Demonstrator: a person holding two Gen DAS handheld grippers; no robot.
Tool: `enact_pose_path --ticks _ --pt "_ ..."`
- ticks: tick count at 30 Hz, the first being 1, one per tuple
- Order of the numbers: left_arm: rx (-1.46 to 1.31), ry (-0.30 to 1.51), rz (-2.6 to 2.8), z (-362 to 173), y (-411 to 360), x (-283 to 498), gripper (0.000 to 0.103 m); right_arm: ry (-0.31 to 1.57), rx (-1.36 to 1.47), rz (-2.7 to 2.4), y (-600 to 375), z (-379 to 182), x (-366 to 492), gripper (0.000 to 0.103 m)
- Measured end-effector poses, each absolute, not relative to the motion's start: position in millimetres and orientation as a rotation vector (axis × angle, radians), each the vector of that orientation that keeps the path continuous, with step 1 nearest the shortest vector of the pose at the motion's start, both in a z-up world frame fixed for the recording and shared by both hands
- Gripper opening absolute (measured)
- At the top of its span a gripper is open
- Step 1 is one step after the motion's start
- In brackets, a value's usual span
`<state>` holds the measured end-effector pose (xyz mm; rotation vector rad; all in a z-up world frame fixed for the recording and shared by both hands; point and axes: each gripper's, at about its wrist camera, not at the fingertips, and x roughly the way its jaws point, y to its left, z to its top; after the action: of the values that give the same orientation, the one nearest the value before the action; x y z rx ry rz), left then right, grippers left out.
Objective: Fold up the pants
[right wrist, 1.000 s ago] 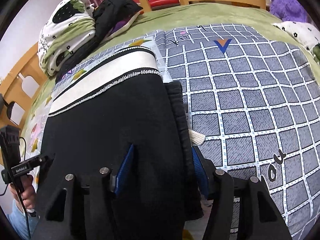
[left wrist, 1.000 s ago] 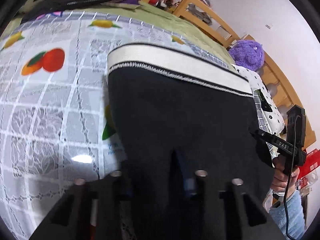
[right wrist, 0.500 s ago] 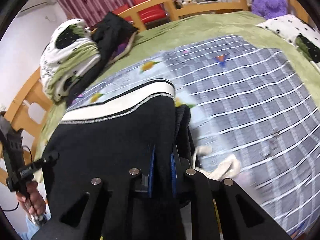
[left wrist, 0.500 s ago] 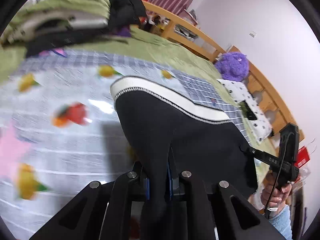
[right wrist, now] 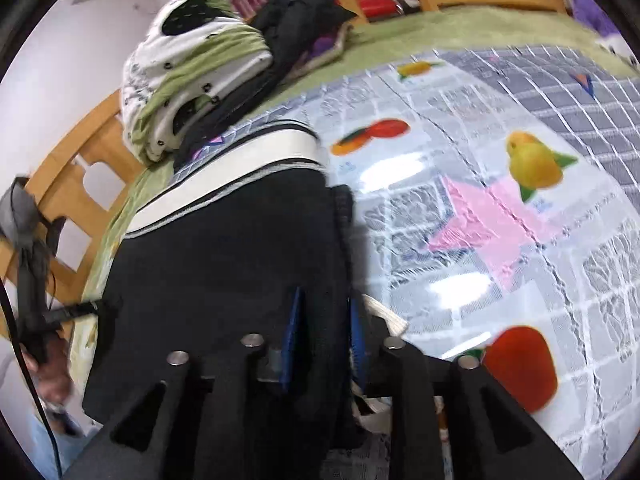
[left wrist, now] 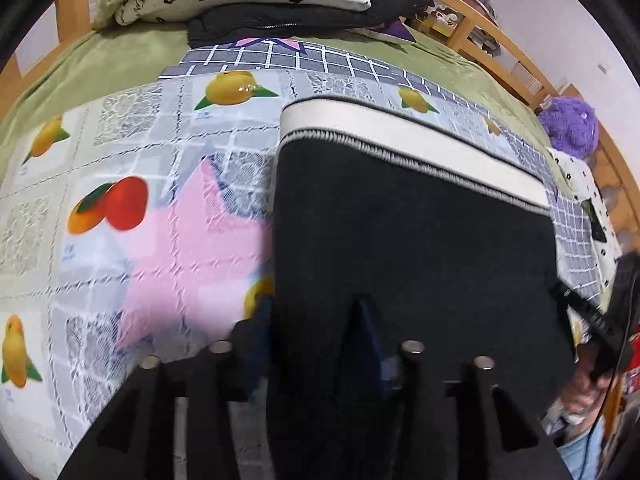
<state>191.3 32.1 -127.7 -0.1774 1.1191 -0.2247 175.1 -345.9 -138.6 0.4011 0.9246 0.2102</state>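
Black pants [left wrist: 412, 240] lie flat on the fruit-print plastic cloth [left wrist: 120, 200] covering the bed, white waistband [left wrist: 400, 140] at the far end, dark fabric running back to both grippers at the near edge of the cloth. Left gripper [left wrist: 316, 328]: fingers set wide, blue pads either side of the pants' left-side near edge, fabric between them but no squeeze visible. Right gripper [right wrist: 324, 336]: fingers narrower yet parted, blue pads straddling a bunched fold at the pants' right edge; cannot tell whether the pads actually pinch it. A white drawstring [right wrist: 386, 320] pokes out just right of the right gripper. Pants' left edge is straight, running up to the waistband corner; right edge is thicker, doubled over. Open cloth left of the pants in the left wrist view, with a pink star print [left wrist: 192, 248] and fruit; open cloth right of the pants in the right wrist view, too. Beyond the waistband, a pile of folded bedding [right wrist: 192, 80] and a black jacket [right wrist: 296, 16] sit near the far edge of the bed, close to the waistband. Wooden bed rail [right wrist: 80, 184] borders the bed. Purple plush toy [left wrist: 568, 124] at the far right side.
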Motion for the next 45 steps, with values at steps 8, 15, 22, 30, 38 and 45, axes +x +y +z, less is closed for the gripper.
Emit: enact_pose_path --ticks 8,15,22,30,38,45 --pt "0.027 0.985 -0.226 -99.7 22.4 113.0 0.063 0.866 0.308 0.153 -340.1 -107.8 119.3 0.046" --pt "0.003 0.931 -0.262 -102.2 27.1 55.7 0.063 0.895 0.433 0.108 -356.4 -116.9 78.7 0.046" --pt "-0.088 0.859 -0.291 -111.4 45.1 29.8 0.063 0.872 0.377 0.004 -349.3 -100.6 45.3 0.046" --pt "-0.162 0.799 -0.301 -113.6 62.5 18.6 0.063 0.818 0.302 -0.091 -344.1 -78.1 19.8 0.046" --pt "-0.176 0.777 -0.269 -115.4 73.0 16.7 0.063 0.867 0.293 -0.088 -334.9 -75.8 18.3 0.045" --pt "-0.191 0.779 -0.28 -110.8 73.1 13.0 0.063 0.866 0.303 -0.07 -323.7 -77.4 7.7 0.045"
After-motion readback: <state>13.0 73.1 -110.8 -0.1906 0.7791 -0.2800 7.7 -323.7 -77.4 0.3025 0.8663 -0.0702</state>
